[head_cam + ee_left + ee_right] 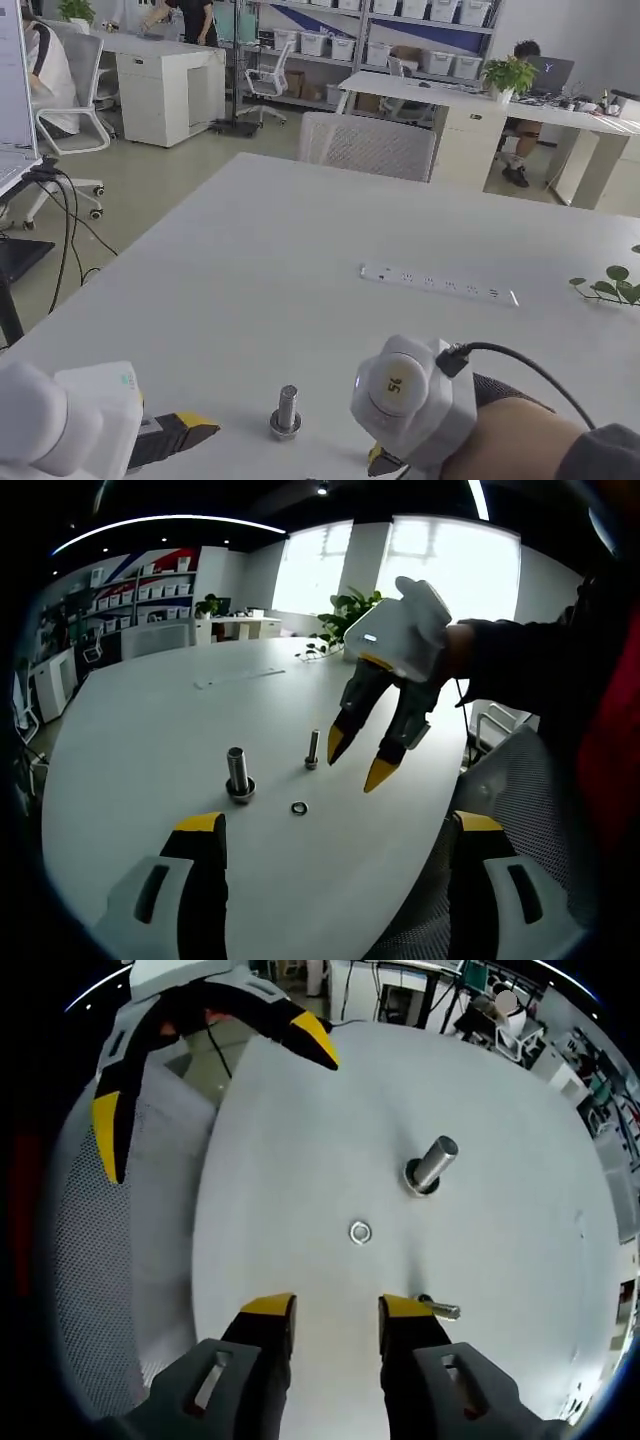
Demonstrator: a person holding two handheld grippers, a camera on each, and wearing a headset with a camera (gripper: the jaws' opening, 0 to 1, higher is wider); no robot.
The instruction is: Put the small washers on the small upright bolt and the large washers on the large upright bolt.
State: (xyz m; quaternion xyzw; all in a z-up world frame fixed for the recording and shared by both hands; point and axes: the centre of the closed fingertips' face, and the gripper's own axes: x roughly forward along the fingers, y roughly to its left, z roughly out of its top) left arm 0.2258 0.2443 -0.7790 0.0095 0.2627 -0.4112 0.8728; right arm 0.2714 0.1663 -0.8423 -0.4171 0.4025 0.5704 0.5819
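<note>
The large upright bolt (286, 408) (238, 771) (432, 1164) stands on the white table (300, 260), a ring around its foot. Close by, the small upright bolt (313, 749) (441, 1309) stands too. One loose washer (299, 807) (360, 1231) lies flat on the table between the bolts and the near edge. My left gripper (337, 825) (192, 431) is open wide and empty, low at the table's near edge. My right gripper (337, 1307) (380, 462) hovers above the washer and small bolt, pointing down, its jaws a little apart with nothing between them.
A white power strip (440, 283) lies across the table farther back. Green plant leaves (612, 283) reach in at the right edge. A mesh chair (368, 145) stands behind the table's far side. Desks, shelves and people fill the room beyond.
</note>
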